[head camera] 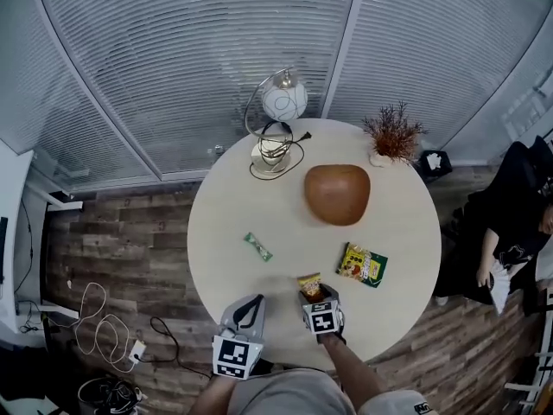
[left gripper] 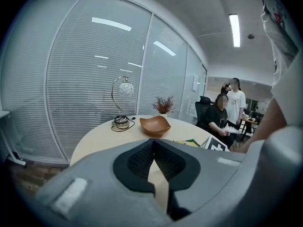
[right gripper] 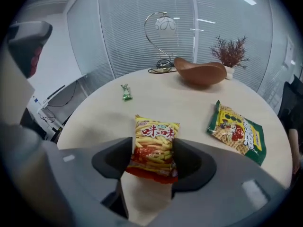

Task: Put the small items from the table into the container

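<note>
A yellow-and-red snack packet lies flat on the round table near its front edge. My right gripper is tilted down over it, open, with the packet's near end between the jaws; in the head view the packet sits just beyond that gripper. A green-and-yellow snack bag lies to the right and a small green candy to the left. The brown bowl stands farther back. My left gripper hovers at the front edge, shut and empty, its pads meeting in the left gripper view.
A globe lamp with a coiled cord stands at the table's far side, and a small dried plant is at the far right. A seated person is right of the table. Cables lie on the floor to the left.
</note>
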The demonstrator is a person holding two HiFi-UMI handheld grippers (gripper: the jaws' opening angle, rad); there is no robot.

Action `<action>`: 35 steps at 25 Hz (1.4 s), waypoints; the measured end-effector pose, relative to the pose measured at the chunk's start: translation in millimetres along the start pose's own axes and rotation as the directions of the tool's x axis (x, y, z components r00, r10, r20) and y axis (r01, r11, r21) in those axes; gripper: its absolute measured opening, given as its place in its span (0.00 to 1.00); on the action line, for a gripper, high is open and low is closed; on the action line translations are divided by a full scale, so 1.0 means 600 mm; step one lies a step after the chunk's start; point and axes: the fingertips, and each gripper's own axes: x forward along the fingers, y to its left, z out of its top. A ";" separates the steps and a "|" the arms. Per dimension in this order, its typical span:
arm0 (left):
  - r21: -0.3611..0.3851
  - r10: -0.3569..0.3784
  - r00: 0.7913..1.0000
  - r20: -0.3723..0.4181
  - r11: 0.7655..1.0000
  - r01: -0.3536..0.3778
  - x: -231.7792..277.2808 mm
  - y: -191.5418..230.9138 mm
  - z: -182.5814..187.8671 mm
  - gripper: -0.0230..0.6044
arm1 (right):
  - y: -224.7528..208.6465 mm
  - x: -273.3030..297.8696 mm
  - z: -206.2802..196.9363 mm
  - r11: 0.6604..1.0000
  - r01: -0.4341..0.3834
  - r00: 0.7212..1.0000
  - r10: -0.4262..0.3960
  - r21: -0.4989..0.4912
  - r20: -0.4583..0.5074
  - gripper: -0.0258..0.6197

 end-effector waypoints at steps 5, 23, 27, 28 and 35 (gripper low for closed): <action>-0.025 0.018 1.000 -0.016 1.000 -0.019 0.018 0.006 -0.012 0.03 | -0.003 -0.018 0.043 0.999 -0.030 0.999 0.030 -0.015 0.017 0.36; -0.042 0.108 0.994 -0.036 0.993 -0.109 0.014 0.016 -0.007 0.03 | -0.285 0.054 0.387 0.992 0.119 0.980 -0.123 0.035 0.153 0.42; -0.043 0.120 0.992 -0.036 0.992 -0.122 0.015 0.025 -0.010 0.03 | -0.280 0.051 0.372 0.995 0.102 0.981 -0.104 0.023 0.161 0.44; -0.043 0.122 0.992 -0.035 0.991 -0.123 0.017 0.027 -0.010 0.03 | -0.275 0.040 0.374 0.995 0.103 0.978 -0.103 0.012 0.184 0.41; -0.027 0.073 0.997 0.004 0.997 -0.073 0.074 0.015 0.019 0.03 | -0.190 -0.116 0.365 0.996 0.067 0.916 -0.036 -0.063 0.399 0.04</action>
